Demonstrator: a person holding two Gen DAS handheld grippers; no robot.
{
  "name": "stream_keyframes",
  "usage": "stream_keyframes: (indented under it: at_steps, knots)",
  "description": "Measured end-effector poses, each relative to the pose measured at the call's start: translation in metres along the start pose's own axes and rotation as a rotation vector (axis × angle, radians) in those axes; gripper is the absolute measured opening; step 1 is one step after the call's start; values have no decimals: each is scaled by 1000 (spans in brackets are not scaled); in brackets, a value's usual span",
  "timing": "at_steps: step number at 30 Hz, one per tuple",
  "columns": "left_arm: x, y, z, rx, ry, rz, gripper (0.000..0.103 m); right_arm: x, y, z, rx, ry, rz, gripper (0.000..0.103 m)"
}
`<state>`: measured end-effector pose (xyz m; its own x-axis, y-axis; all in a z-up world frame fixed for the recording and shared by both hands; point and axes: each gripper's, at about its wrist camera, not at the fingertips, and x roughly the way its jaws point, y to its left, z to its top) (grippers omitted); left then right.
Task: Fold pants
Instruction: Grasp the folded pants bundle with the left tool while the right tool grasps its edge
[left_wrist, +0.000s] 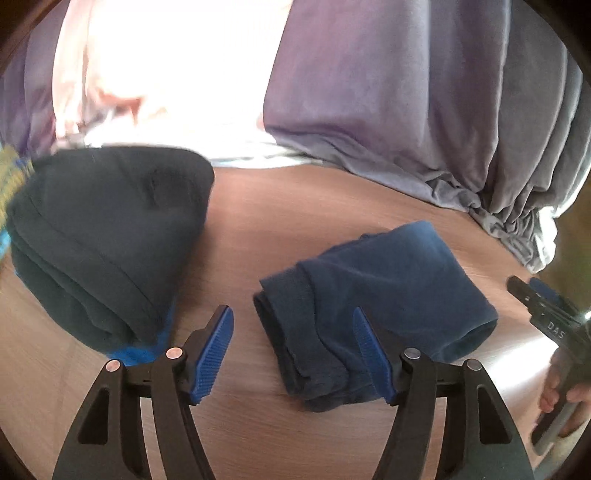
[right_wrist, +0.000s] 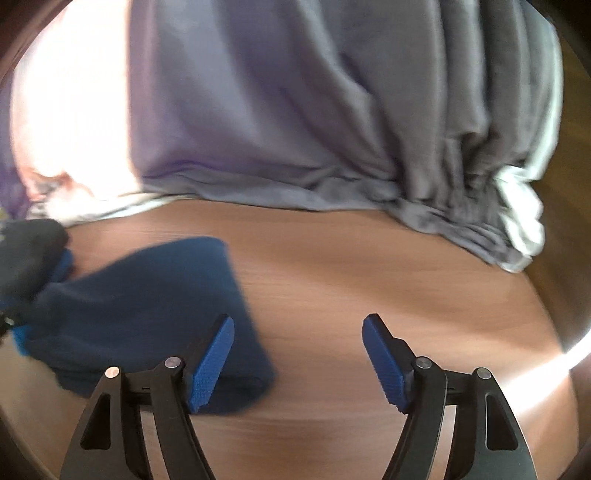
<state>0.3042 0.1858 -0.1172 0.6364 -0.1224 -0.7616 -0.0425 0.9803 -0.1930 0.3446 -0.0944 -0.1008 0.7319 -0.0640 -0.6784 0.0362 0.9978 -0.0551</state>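
Folded dark blue pants (left_wrist: 373, 314) lie in a compact bundle on the wooden table (left_wrist: 258, 229). My left gripper (left_wrist: 293, 347) hovers above their near left end, open, its blue pads apart and touching no cloth. In the right wrist view the same pants (right_wrist: 147, 306) sit at the lower left, blurred. My right gripper (right_wrist: 299, 354) is open over bare wood just right of them, with nothing between its pads. The right gripper (left_wrist: 543, 306) also shows at the far right edge of the left wrist view, held by a hand.
A stack of folded dark clothes (left_wrist: 107, 240) over something bright blue sits at the left of the table. A grey-purple draped cloth (left_wrist: 424, 110) hangs along the table's far edge. Bright glare fills the upper left. Bare wood (right_wrist: 351, 266) lies right of the pants.
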Motion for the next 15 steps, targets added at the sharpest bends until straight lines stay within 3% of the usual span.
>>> stream_keyframes:
  at_steps: [6, 15]
  knots:
    - [25, 7, -1, -84, 31, -52, 67, 25, 13, 7, 21, 23, 133, 72]
    - [52, 6, 1, -92, 78, -73, 68, 56, 20, 0, 14, 90, 183, 72]
